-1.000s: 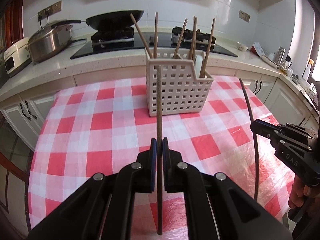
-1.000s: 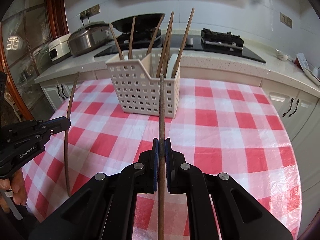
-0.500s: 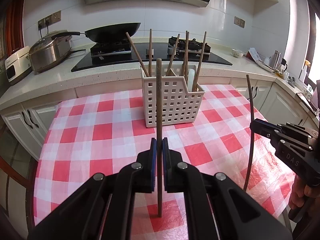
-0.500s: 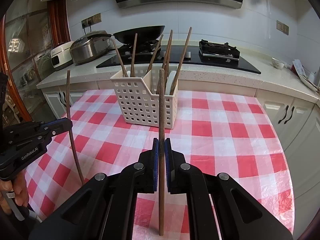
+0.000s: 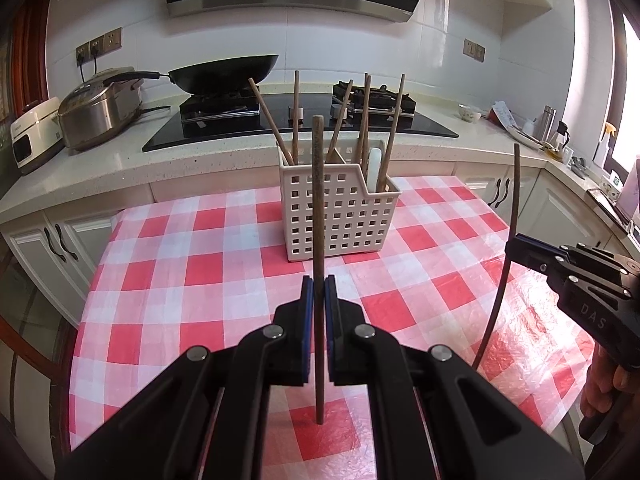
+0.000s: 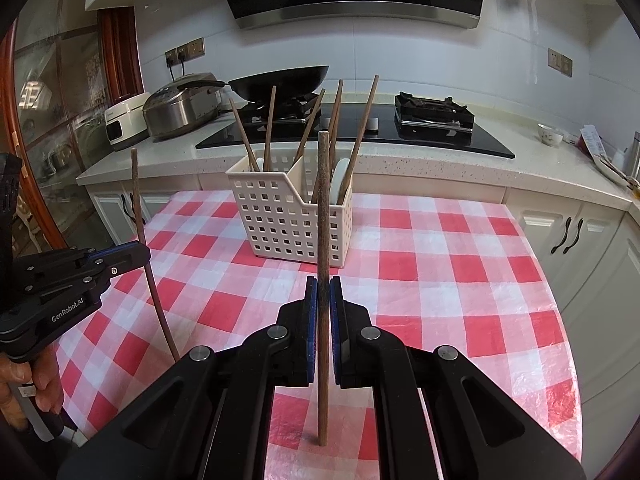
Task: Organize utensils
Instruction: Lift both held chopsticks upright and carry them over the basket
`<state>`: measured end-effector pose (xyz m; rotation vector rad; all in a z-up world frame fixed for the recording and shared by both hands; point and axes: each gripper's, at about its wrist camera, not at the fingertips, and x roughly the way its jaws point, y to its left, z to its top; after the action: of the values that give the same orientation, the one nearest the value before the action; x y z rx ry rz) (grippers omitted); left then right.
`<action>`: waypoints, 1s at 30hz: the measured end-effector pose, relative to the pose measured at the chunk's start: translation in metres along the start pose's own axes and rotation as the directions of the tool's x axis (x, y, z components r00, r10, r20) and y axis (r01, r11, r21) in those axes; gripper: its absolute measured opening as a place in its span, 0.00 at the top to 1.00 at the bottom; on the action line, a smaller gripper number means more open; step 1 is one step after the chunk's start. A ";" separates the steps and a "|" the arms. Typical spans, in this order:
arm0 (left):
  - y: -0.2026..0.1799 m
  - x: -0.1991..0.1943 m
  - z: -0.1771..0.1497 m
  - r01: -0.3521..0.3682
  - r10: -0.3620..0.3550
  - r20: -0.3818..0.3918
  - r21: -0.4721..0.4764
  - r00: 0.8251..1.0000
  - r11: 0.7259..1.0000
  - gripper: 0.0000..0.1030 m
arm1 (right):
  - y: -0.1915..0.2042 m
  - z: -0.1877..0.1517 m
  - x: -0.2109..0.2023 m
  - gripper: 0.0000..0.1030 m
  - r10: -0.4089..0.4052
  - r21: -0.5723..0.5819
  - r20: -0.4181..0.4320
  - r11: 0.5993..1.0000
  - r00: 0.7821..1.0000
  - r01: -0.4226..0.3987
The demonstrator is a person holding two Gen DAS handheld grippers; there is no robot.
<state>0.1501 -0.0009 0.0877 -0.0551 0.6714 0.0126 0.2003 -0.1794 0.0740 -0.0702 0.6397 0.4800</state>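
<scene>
Two chopsticks, one clamped upright in each gripper, lifted off the checked tablecloth (image 5: 168,248).
Left gripper (image 5: 319,300) pinched one chopstick (image 5: 318,216); right gripper (image 6: 323,300) pinched another chopstick (image 6: 323,216). Both had risen since a second earlier, near the white basket (image 5: 340,216), ready for dropping in.

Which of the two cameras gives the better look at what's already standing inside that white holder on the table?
The right wrist view: the white holder shows its divider, chopsticks on both sides and a white utensil beside it. The left wrist view shows the holder more front-on, with the chopstick the left gripper holds crossing it.
</scene>
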 end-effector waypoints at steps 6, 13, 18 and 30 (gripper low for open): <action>-0.001 0.000 -0.001 0.001 -0.001 -0.007 0.004 1.000 1.000 0.95 | 0.000 0.000 -0.002 0.93 -0.002 0.000 0.002 1.000 1.000 0.002; -0.001 0.003 -0.003 0.002 -0.002 -0.016 0.006 1.000 1.000 0.95 | -0.001 0.001 -0.004 0.93 0.000 0.005 0.001 1.000 1.000 0.000; -0.001 0.004 -0.005 0.003 -0.003 -0.016 0.009 1.000 1.000 0.95 | -0.001 0.001 -0.003 0.93 -0.001 0.004 0.001 1.000 1.000 0.001; -0.001 0.001 0.000 0.018 -0.018 -0.005 0.003 1.000 1.000 0.95 | 0.000 0.007 -0.003 0.93 0.003 0.006 0.007 1.000 1.000 -0.003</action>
<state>0.1513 -0.0022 0.0873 -0.0583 0.6754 -0.0056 0.2018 -0.1793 0.0812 -0.0621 0.6341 0.4810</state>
